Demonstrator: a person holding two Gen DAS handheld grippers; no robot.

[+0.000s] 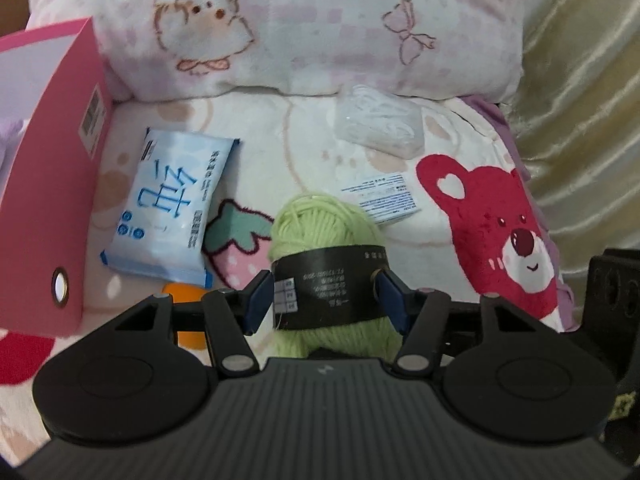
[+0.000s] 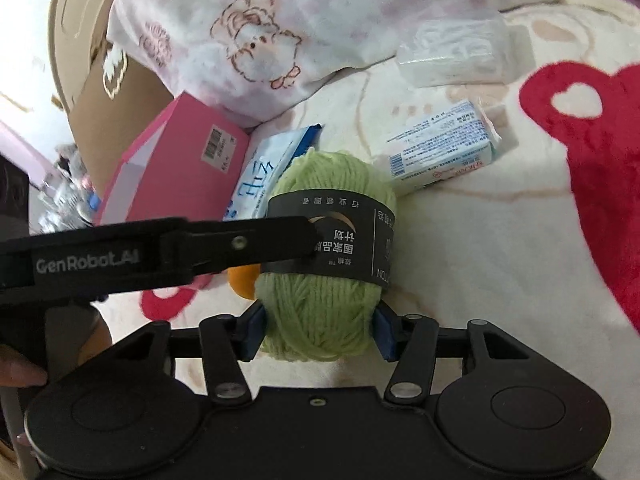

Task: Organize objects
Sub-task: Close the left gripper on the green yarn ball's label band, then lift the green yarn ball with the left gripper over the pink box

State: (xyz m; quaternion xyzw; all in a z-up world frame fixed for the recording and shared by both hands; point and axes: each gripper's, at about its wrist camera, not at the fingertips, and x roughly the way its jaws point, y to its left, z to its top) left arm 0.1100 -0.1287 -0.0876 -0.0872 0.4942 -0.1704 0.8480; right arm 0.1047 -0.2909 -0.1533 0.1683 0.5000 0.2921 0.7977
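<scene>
Between both grippers' blue pads [image 2: 256, 330] sits the yarn ball [image 2: 320, 320]

Right gripper [image 2: 320, 330] jaws straddle the near end of a light-green yarn ball with a black paper band [image 2: 326, 256]; blue pads [image 2: 253, 334] touch the wool on both sides. Left gripper's black arm [image 2: 192, 252] comes in from the left edge, tip against the band. Yarn sits on a cream fleece blanket with red bear print [image 2: 500, 248]. Behind it: pink cardboard box [image 2: 180, 172], blue-white wipes pack [image 2: 260, 176], small white-blue printed carton [image 2: 440, 148], clear plastic packet [image 2: 460, 56]. An orange object [image 2: 242, 280] peeks out left of the yarn. Pink-white pillow [image 2: 280, 20] along the far edge.
</scene>
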